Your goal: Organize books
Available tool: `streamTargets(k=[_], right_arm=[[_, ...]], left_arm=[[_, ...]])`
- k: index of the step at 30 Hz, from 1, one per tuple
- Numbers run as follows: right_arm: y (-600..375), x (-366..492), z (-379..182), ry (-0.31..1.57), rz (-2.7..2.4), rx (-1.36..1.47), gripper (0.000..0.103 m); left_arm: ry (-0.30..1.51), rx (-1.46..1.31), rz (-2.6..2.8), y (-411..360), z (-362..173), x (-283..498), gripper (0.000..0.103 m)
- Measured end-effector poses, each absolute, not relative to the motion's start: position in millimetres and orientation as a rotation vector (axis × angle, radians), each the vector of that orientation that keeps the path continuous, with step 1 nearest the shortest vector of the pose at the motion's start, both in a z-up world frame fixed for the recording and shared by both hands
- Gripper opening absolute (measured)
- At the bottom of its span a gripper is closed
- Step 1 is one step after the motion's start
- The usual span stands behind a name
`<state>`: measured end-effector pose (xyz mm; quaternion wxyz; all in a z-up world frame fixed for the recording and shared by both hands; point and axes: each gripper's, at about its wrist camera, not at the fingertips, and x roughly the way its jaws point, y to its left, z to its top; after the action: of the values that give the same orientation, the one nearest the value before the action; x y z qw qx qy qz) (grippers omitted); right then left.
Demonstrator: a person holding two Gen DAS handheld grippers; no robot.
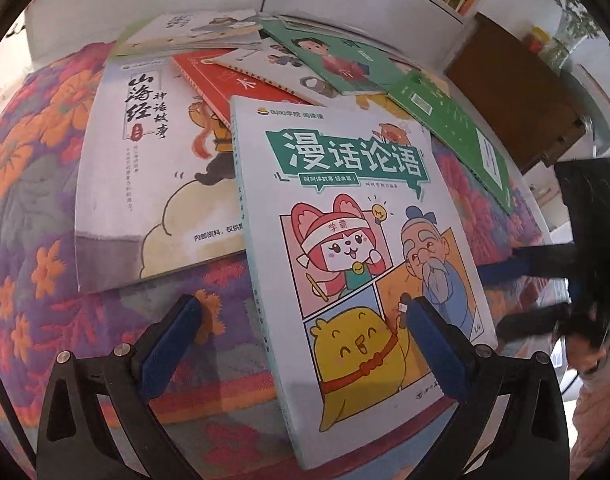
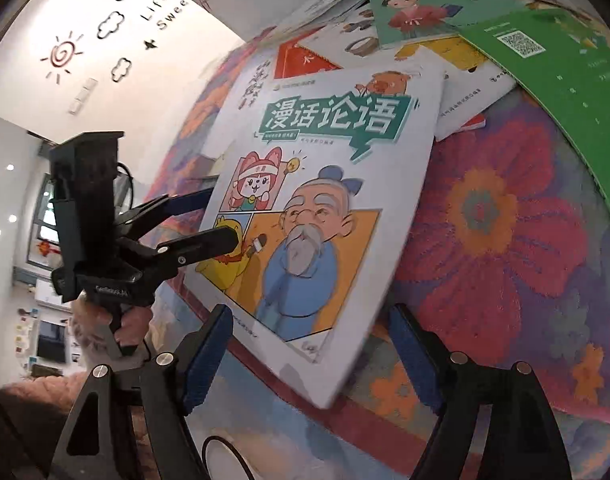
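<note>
Comic book (image 1: 345,216) lying at frame centre on floral rug (image 1: 33,184), tilted, overlapping other books. Left gripper (image 1: 305,316) fingers spreading wide, straddling its lower edge. Right gripper (image 2: 311,340) fingers gaping, straddling book corner, not pinching.

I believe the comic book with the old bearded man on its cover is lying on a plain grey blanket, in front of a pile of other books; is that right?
Not quite: the comic book lies on a flowered blanket of purple, red and orange, not a plain grey one, as the right wrist view shows. It is indeed in front of the pile of other books.
</note>
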<state>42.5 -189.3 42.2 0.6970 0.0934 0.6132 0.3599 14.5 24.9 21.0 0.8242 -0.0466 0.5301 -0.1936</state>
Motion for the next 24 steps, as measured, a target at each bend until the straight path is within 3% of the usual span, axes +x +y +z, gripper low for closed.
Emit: streamTargets(k=[4, 7, 13, 14, 15, 22, 24], right_arm=[[-221.5, 72.3, 20.5, 1.430, 0.921, 0.533, 0.078], [-232.5, 88.2, 8.5, 1.513, 0.935, 0.593, 0.047], [-238.5, 99.1, -3.2, 1.505, 0.970, 0.599, 0.011], [-239.5, 100.3, -5.1, 1.496, 0.971, 0.596, 0.008], [-239.2, 101.8, -7.0, 1.482, 0.980, 0.614, 0.008], [-234.2, 102.5, -9.1, 1.454, 0.957, 0.618, 0.007], [-237.7, 100.5, -7.3, 1.450, 0.955, 0.614, 0.007]], left_arm=[[1.111, -0.008, -0.417, 13.0, 19.0, 19.4, 0.102], [1.114, 0.005, -0.407, 10.4, 18.9, 22.4, 0.102], [1.121, -0.159, -0.450, 29.5, 22.9, 26.0, 0.099], [1.125, -0.186, -0.454, 32.3, 24.5, 27.0, 0.093], [1.124, -0.204, -0.482, 33.5, 27.4, 27.2, 0.079], [1.136, -0.289, -0.460, 46.3, 24.5, 29.4, 0.058], [1.147, -0.339, -0.451, 57.5, 22.4, 31.2, 0.040]])
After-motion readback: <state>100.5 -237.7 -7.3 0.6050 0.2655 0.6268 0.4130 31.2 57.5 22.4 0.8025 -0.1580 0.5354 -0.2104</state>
